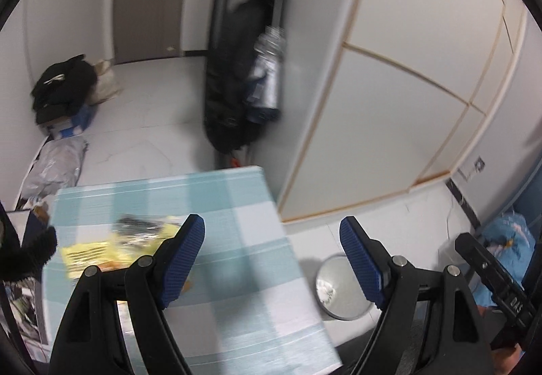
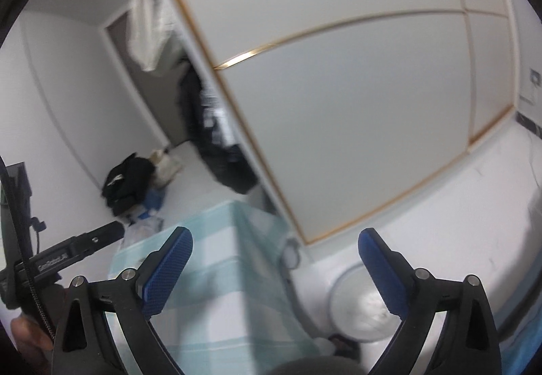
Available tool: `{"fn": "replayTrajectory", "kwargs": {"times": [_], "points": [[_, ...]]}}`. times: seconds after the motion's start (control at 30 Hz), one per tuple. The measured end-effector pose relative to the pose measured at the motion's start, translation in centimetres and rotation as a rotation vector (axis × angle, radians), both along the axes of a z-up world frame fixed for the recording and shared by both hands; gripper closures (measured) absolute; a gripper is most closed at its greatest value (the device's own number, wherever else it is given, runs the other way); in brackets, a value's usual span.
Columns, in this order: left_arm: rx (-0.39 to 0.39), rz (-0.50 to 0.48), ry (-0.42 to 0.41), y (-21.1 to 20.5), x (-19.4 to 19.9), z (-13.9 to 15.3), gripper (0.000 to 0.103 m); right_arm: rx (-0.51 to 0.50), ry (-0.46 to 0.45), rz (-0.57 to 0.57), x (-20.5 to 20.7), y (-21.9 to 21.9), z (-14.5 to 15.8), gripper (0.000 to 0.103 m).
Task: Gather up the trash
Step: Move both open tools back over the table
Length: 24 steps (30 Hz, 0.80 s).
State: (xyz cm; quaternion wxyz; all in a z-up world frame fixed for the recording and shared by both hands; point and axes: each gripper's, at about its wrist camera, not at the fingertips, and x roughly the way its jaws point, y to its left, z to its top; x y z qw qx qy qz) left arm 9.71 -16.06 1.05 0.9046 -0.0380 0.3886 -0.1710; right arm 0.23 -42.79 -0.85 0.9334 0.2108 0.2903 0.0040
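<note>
Wrappers (image 1: 115,246), yellow and dark, are lying on the checked table (image 1: 237,205) near its left side, while the bin (image 1: 342,287) on the floor beside the table is already holding crumpled white paper. Both the left gripper (image 1: 272,259) and the right gripper (image 2: 274,270) are hanging spread wide and empty above the table edge, so I judge a fresh pickup is starting: the left one needs lowering onto the wrappers and closing, then carrying them across to the bin

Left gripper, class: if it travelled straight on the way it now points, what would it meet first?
Probably the checked tablecloth, near the table's far right corner. The left gripper stands open and empty, angled downward over it. Depth is unclear in the blur, so it might pass that edge and reach the white floor instead.
</note>
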Motion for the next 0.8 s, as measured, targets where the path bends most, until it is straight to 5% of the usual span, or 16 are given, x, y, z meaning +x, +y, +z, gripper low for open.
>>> {"fn": "replayTrajectory", "kwargs": {"times": [0.27,0.8], "points": [[-0.023,0.132,-0.039,8.1,-0.9,0.3,0.019,-0.046,-0.034,0.157,1.3,9.0,0.8,0.002],[-0.039,0.323,-0.011,19.6,0.2,-4.7,0.014,-0.117,0.075,0.41,5.5,22.9,-5.1,0.002]]}}
